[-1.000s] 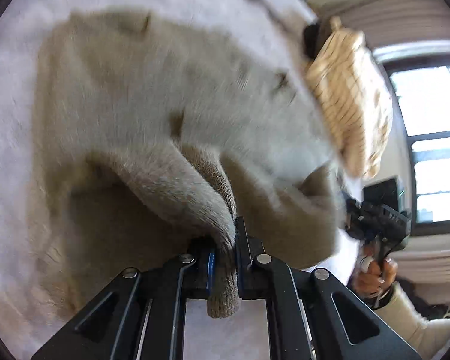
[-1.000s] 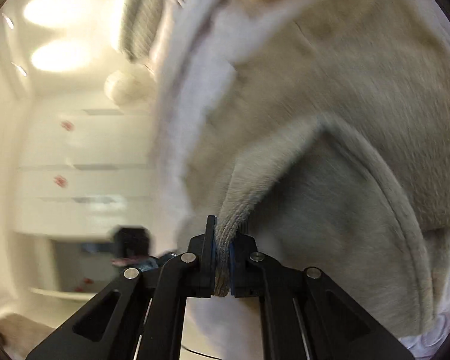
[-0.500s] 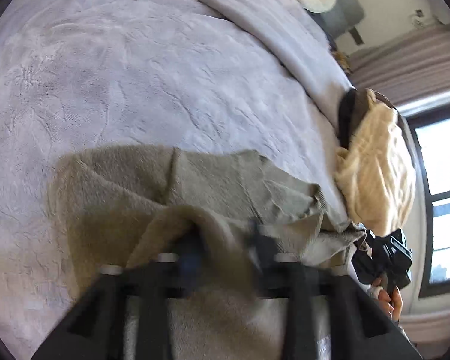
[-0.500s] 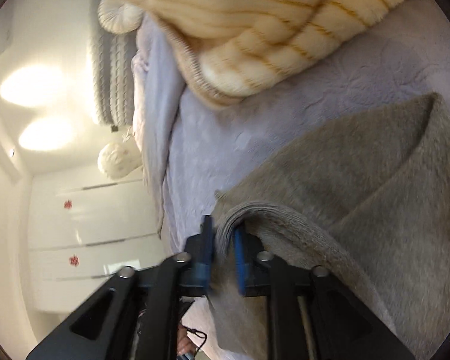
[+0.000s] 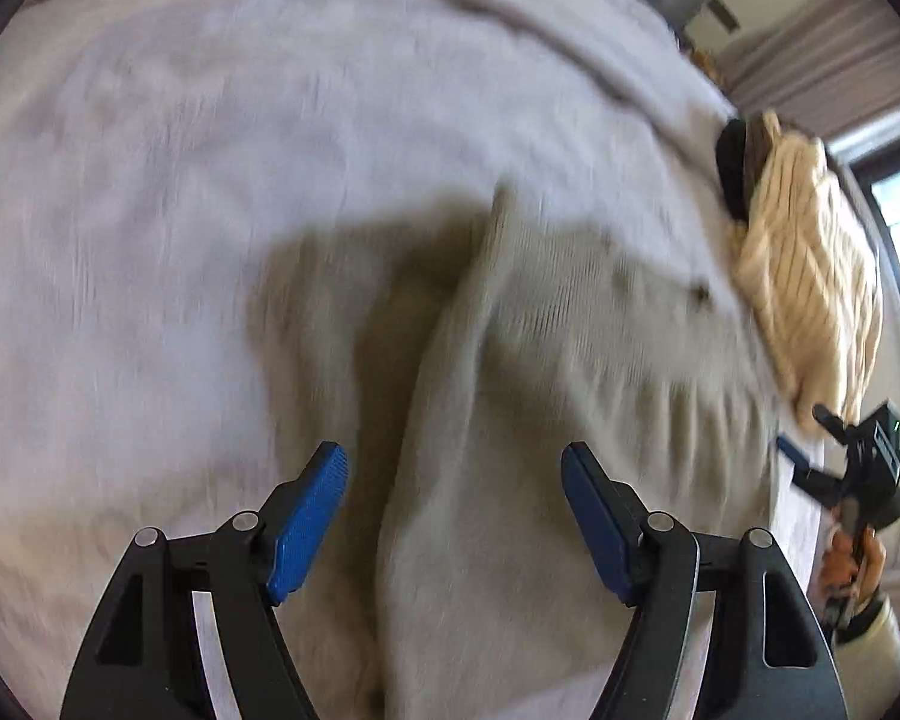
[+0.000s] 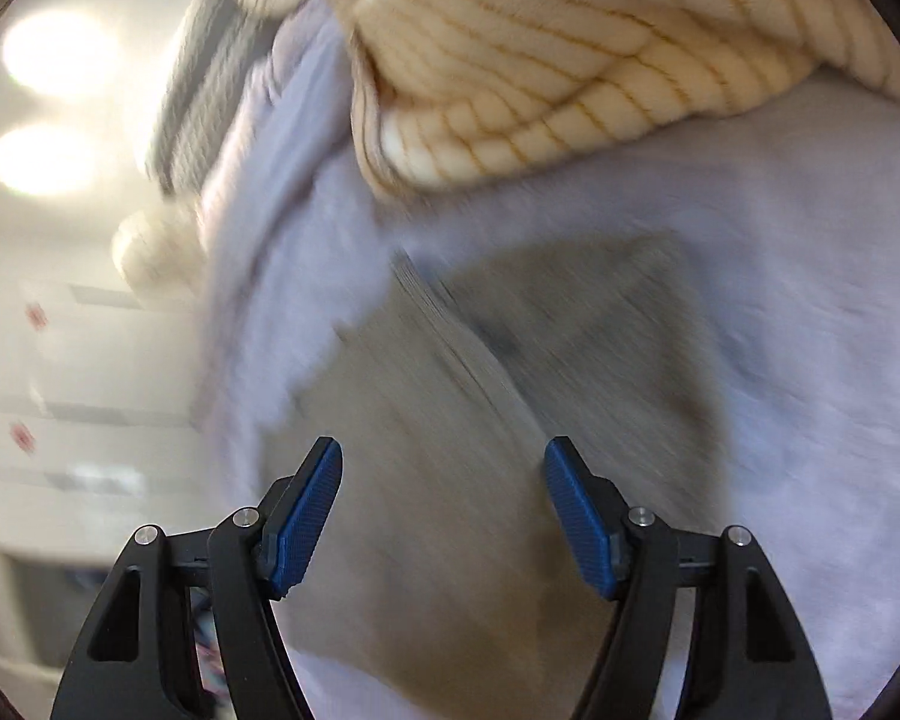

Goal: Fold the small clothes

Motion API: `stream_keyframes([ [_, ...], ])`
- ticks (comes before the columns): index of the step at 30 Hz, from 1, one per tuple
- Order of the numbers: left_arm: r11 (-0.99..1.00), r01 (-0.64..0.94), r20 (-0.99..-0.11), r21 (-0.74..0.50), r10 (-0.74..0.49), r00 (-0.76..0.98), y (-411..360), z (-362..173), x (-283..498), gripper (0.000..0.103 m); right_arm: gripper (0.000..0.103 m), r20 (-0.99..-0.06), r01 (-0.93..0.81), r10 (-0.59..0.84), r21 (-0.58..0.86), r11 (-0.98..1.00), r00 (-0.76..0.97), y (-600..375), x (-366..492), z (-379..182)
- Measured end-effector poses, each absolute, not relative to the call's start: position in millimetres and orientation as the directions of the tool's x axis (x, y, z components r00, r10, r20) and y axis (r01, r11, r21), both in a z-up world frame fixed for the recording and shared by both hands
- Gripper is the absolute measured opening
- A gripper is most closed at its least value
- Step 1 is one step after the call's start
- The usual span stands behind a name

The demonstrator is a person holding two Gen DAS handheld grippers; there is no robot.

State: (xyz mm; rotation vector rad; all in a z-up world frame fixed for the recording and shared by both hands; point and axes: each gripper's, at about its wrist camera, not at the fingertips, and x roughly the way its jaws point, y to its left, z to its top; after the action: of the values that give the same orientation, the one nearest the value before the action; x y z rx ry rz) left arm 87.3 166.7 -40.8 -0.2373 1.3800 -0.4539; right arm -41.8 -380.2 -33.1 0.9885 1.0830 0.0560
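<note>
On the grey bedspread (image 5: 150, 210), beside the cream sweater (image 5: 810, 276): soft, limp taupe knit garment (image 5: 540, 360); both grippers (image 5: 453, 516) (image 6: 444, 510) spread, empty; best grasped at corners.

Both views are motion-smeared, so the grey garment (image 5: 570, 360) shows no clear folds or edges. The striped cream sweater (image 6: 570, 48) runs off the top edge, and the room on the left is just glare.

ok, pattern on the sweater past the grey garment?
Cream sweater with thin tan stripes; right wrist view shows it best.
</note>
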Motion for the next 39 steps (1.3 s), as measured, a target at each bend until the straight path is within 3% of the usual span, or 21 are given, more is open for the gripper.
stream_keyframes([
  [6,0.882,0.200,-0.897,-0.428,-0.441,0.029,177.2,-59.6,42.6,0.075,0.068,-0.753,0.415,0.522,0.657,0.630,0.400,-375.8,-96.8,-50.3],
  [9,0.865,0.173,-0.879,-0.472,-0.477,-0.010,182.6,-66.6,33.6,0.074,0.051,-0.738,0.415,0.565,0.675,0.610,0.370,-370.2,-103.7,-59.3],
  [10,0.861,0.165,-0.875,-0.480,-0.485,-0.016,184.0,-68.5,31.2,0.064,0.033,-0.738,0.414,0.579,0.674,0.612,0.345,-366.5,-103.2,-63.4],
  [11,0.863,0.169,-0.877,-0.475,-0.479,-0.020,183.0,-69.8,29.0,0.044,0.011,-0.745,0.410,0.590,0.666,0.624,0.312,-360.9,-102.0,-67.7],
  [12,0.865,0.181,-0.881,-0.468,-0.472,-0.021,181.4,-69.9,28.0,0.032,0.006,-0.749,0.404,0.594,0.660,0.633,0.293,-355.7,-101.5,-69.6],
  [13,0.858,0.192,-0.876,-0.476,-0.481,-0.019,181.4,-68.2,26.5,0.015,0.006,-0.743,0.396,0.605,0.667,0.632,0.286,-353.4,-102.8,-69.5],
  [18,0.803,0.227,-0.822,-0.551,-0.570,0.021,190.9,-38.7,19.1,0.008,0.006,-0.680,0.313,0.660,0.733,0.604,0.320,-351.4,-112.6,-45.2],
  [21,0.802,0.232,-0.822,-0.550,-0.569,0.019,200.6,-35.1,7.9,0.008,0.006,-0.719,0.342,0.640,0.693,0.635,0.269,-354.4,-126.2,-50.9],
  [25,0.841,0.192,-0.859,-0.506,-0.511,-0.027,209.8,-69.3,-9.4,0.007,0.006,-0.768,0.435,0.601,0.630,0.644,0.222,-363.6,-140.8,-86.9],
  [28,0.839,0.175,-0.855,-0.515,-0.518,-0.033,211.5,-83.9,-22.0,0.007,0.006,-0.752,0.453,0.609,0.648,0.612,0.252,-368.3,-150.0,-95.4],
  [33,0.852,0.217,-0.874,-0.477,-0.485,-0.019,212.9,-73.0,-26.2,0.007,0.006,-0.781,0.469,0.569,0.616,0.633,0.258,-366.3,-160.0,-85.0],
  [39,0.876,0.245,-0.899,-0.416,-0.437,0.036,210.9,-36.5,-19.8,0.007,0.011,-0.843,0.436,0.415,0.533,0.725,0.341,-366.5,-157.6,-28.7],
])
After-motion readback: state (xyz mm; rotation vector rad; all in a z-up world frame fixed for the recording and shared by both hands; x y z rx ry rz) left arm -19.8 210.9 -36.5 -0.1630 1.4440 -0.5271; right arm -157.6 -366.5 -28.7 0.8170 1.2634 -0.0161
